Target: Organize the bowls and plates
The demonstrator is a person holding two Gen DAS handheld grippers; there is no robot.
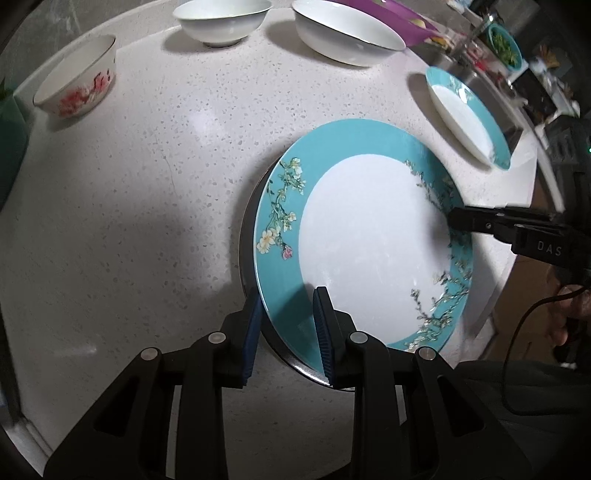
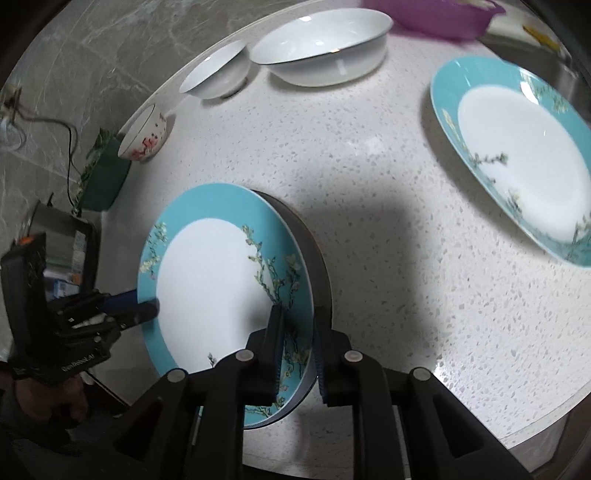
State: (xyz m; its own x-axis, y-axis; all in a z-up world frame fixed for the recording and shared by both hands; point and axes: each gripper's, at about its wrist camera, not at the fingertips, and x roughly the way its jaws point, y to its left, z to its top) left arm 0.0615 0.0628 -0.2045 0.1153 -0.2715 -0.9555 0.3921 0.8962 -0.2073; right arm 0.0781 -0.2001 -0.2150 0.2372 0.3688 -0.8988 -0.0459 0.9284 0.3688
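Observation:
A teal-rimmed plate [image 1: 369,240] [image 2: 207,277] with a white centre and flower sprigs lies on a dark round plate [image 1: 248,229] [image 2: 314,251] on the speckled white counter. My left gripper [image 1: 288,325] [image 2: 144,304] is shut on the teal rim nearest it, one blue pad on each side. My right gripper [image 2: 297,350] [image 1: 452,221] straddles the opposite rim. One pad sits over the flowered band, the other outside the dark plate's edge, and the jaws stand slightly apart without pinching. A second teal plate [image 1: 465,114] [image 2: 517,166] lies apart, further back.
At the back of the counter stand a small white bowl [image 1: 221,22] [image 2: 218,70], a large white bowl [image 1: 343,33] [image 2: 321,48] and a red-flowered bowl [image 1: 77,81] [image 2: 146,136]. A purple basin [image 1: 388,14] and a sink [image 1: 491,88] lie beyond. The counter's curved edge [image 2: 517,417] runs close by.

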